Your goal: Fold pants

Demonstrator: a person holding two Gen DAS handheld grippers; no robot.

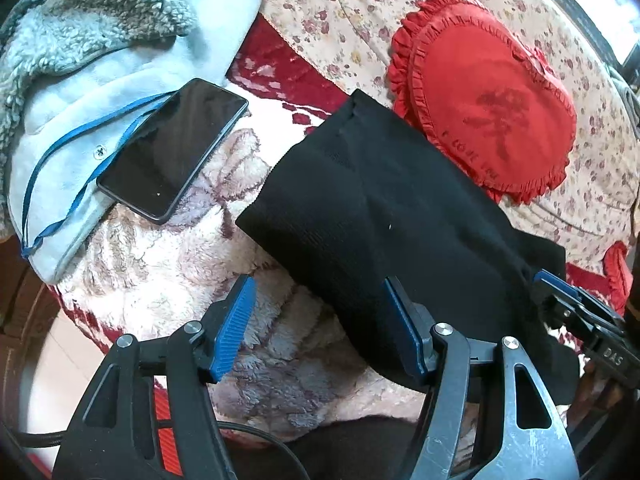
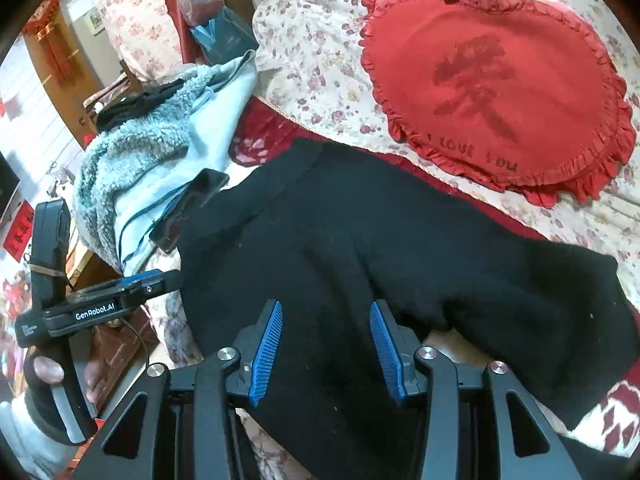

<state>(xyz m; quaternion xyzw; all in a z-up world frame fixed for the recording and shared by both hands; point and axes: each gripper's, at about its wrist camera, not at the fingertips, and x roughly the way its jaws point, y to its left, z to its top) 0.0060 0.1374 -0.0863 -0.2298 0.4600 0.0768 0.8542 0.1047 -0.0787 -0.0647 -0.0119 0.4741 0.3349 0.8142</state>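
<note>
Left wrist view: the left gripper (image 1: 320, 320) stands with its jaws wide apart and nothing pressed between the blue pads (image 1: 236, 326). The black pants (image 1: 380, 216), folded into a compact bundle, lie on the plush floral blanket (image 1: 168, 264) covering the bed; the gripper's right-hand finger sits at the bundle's near edge, over the black fabric, while the other finger hangs over bare blanket, so only the margin of the pants falls within the gap. At the right edge of this view the right gripper (image 1: 560, 292) shows at the bundle's far side; its opening is not readable here. Right wrist view: the right gripper (image 2: 326, 332) has its jaws parted, pads clear of the cloth, with the pants (image 2: 360, 248) spread directly beneath and ahead of the fingers. No fabric is pinched. The left gripper (image 2: 160, 280) appears at the left side of this view, held by a hand (image 2: 44, 372), its tip at the bundle's left edge. Beyond the pants, toward the far side of the bed, a red heart-shaped cushion (image 1: 484, 100) rests on a flowered sheet (image 1: 340, 12), just beside the bundle. To the left of the pants a dark phone (image 1: 172, 148) lies partly on a pale blue fleece-lined jacket (image 1: 80, 40), apart from the bundle.
</note>
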